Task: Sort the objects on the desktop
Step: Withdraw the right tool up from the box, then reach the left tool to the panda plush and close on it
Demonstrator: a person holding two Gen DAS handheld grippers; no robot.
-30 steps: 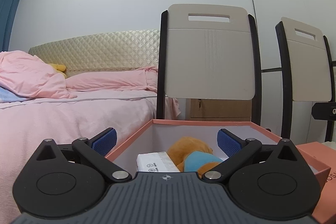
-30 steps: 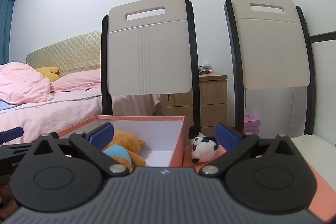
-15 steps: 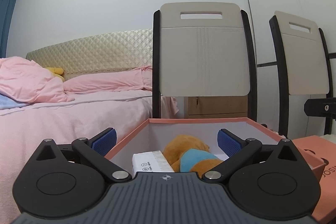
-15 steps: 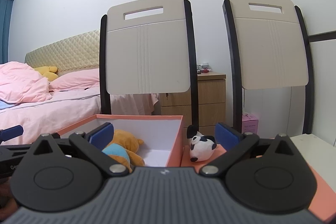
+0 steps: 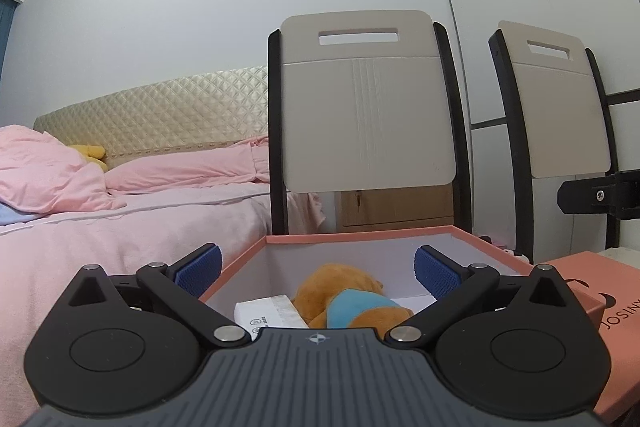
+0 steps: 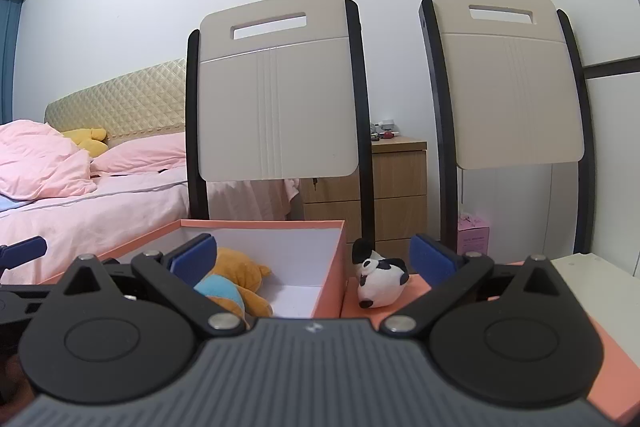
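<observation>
I am holding my left gripper (image 5: 316, 263) spread wide and empty, and my right gripper (image 6: 312, 253) is gaping just as wide, gripping nothing. Just ahead, the open salmon-pink cardboard box (image 5: 360, 238) is holding a white wrapped tissue pack (image 5: 268, 313) and an orange plush bear in a blue shirt (image 5: 348, 297). Beside the box, a small black-and-white plush panda (image 6: 380, 281) is sitting on the flat salmon-pink lid (image 5: 592, 279), outside the wall. I am judging it the next thing to sort. Approaching this low, a finger may be catching the box wall, shoving the box or tipping the soft panda away. Beyond, two beige chair backs (image 6: 280, 87) are standing.
</observation>
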